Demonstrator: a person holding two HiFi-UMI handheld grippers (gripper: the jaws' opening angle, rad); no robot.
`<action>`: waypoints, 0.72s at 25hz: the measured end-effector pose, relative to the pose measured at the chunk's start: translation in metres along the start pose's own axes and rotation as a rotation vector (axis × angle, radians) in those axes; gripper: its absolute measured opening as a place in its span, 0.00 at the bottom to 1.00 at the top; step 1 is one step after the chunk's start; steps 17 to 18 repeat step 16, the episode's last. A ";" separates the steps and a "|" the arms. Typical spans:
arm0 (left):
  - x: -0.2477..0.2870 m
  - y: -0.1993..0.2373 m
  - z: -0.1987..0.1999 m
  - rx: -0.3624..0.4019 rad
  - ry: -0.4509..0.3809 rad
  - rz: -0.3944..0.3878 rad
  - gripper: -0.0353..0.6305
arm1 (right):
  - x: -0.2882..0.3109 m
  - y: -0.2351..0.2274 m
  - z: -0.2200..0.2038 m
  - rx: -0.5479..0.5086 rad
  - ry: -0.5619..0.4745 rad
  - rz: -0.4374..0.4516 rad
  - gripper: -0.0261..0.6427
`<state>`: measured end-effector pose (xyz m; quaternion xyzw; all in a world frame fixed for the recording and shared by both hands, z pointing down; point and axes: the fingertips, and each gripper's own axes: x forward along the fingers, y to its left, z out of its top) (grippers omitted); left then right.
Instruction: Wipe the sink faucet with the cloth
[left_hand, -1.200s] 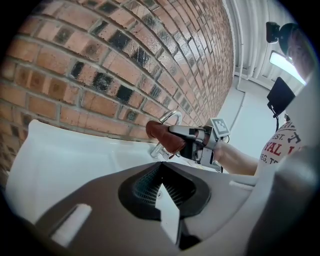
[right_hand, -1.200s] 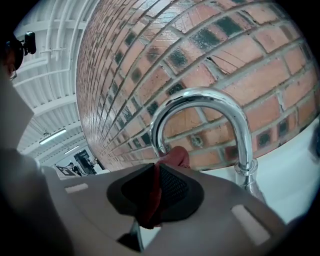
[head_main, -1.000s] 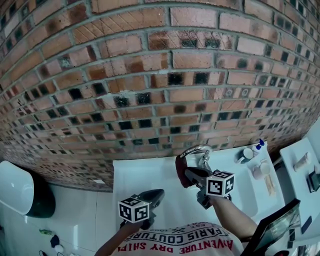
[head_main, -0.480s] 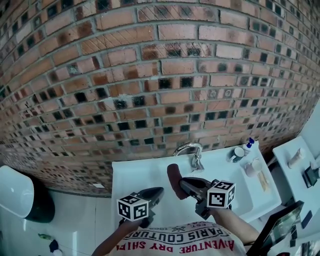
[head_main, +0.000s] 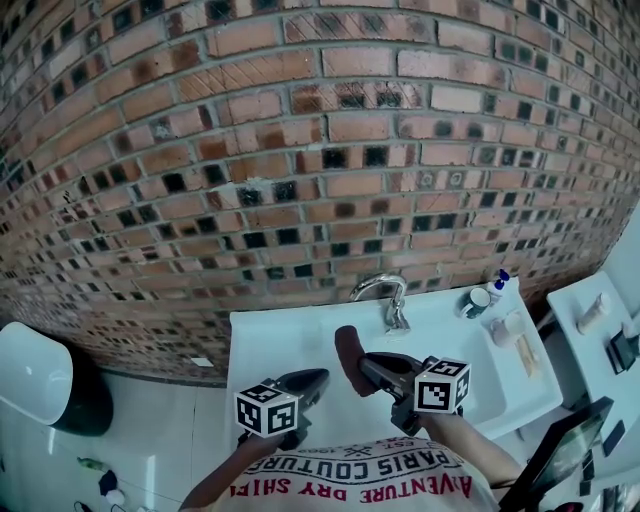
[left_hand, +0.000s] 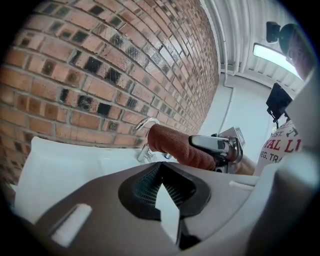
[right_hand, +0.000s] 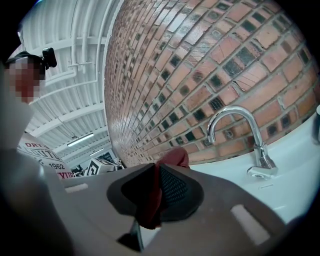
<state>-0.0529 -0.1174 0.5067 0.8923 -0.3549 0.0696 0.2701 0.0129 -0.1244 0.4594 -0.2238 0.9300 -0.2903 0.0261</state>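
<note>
Maroon cloth (head_main: 346, 352) in right hand-held gripper (head_main: 363, 366), drawn back (off faucet (right_hand: 259, 150))

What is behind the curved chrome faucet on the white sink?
The red-brown brick wall rises directly behind the curved chrome faucet, along the back edge of the white sink. The faucet's base covers the strip where wall meets sink, so that joint cannot be seen.

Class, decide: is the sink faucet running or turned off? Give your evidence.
Off: in the right gripper view, no water falls from the faucet toward the white sink.
</note>
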 end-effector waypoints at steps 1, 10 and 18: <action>-0.001 -0.001 0.000 0.001 0.000 0.002 0.05 | -0.001 0.001 0.000 0.000 0.001 0.002 0.08; -0.001 -0.006 0.002 0.011 0.000 0.007 0.05 | -0.004 0.001 0.000 -0.010 0.008 0.006 0.08; 0.004 -0.011 0.004 0.018 0.005 0.009 0.05 | -0.008 -0.003 0.000 -0.028 0.021 -0.003 0.08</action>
